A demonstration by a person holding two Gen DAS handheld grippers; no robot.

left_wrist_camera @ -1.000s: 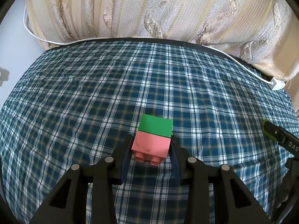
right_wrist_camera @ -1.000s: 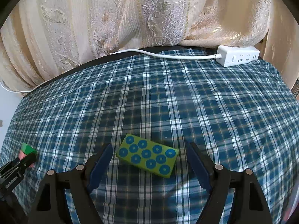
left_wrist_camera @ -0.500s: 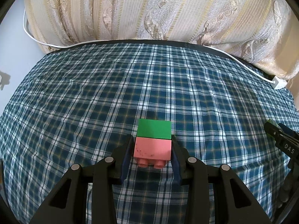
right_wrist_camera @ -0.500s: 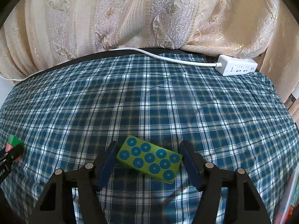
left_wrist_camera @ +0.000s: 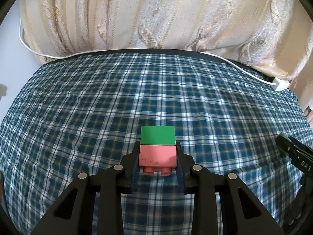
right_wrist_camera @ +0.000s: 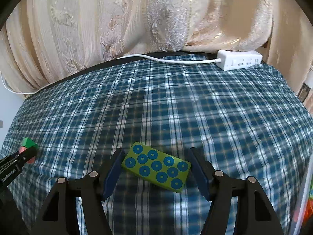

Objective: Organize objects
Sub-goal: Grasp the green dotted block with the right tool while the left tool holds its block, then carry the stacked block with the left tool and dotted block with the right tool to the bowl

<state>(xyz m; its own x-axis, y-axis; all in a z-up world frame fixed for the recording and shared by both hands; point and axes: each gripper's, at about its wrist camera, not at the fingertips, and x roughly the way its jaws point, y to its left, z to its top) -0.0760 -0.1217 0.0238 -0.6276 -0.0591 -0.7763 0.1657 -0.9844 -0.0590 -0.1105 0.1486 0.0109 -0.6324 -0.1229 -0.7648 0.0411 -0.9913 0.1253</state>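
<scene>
**Plaid cloth, two grasps in progress: points of likely failure**

Left wrist view. Pink brick (left_wrist_camera: 157,155) sits clamped between the pads of the left gripper (left_wrist_camera: 157,162), with a green brick (left_wrist_camera: 158,135) joined to its far face and projecting past the fingertips; the studs of the pink one point back toward the camera. Only the pink half is held. The green half may therefore separate or lever the pair out of the pads if it is swung quickly or bumped. Whether the pair rests on the blue checked tablecloth (left_wrist_camera: 78,117) or is lifted just off it cannot be told. The right gripper's tip shows at the right edge.

Right wrist view. A green block with blue dots (right_wrist_camera: 156,166) lies flat on the cloth between the spread fingers of the right gripper (right_wrist_camera: 156,168), neither pad (right_wrist_camera: 113,168) touching it. It lies askew to the jaws, so closing would probably meet its corners first, and it may rotate or skid out rather than seat squarely. A white power strip (right_wrist_camera: 239,59) and its cable lie well apart along the far edge, against the beige curtain (right_wrist_camera: 137,19).
</scene>
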